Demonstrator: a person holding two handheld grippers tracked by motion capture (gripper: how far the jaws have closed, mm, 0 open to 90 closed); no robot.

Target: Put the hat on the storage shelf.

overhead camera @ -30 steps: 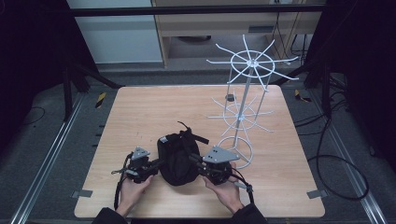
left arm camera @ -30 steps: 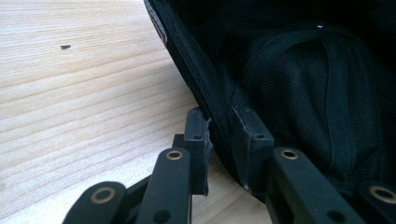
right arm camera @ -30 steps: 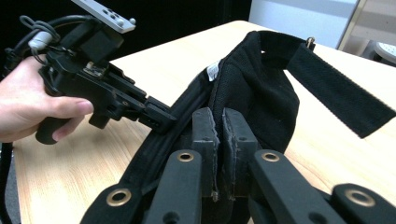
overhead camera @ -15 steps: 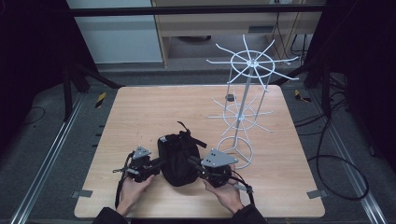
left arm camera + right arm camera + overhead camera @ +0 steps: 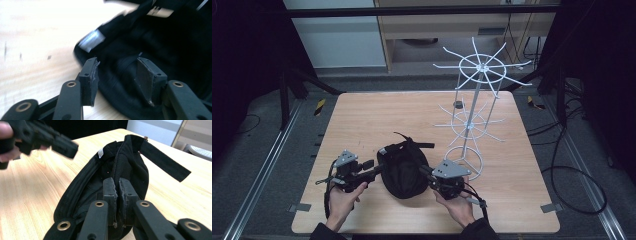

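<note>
One black cap lies upside down near the tabletop's front edge. The right gripper is clamped on its rim — the right gripper view shows a white inner label. The left gripper, jaws just opening, stands parted astride the rim, pads clear; one white wire rack stands right.

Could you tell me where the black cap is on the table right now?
In the high view the black cap lies upside down near the table's front edge, between the left gripper and the right gripper, just left of the white wire rack's base.
</note>
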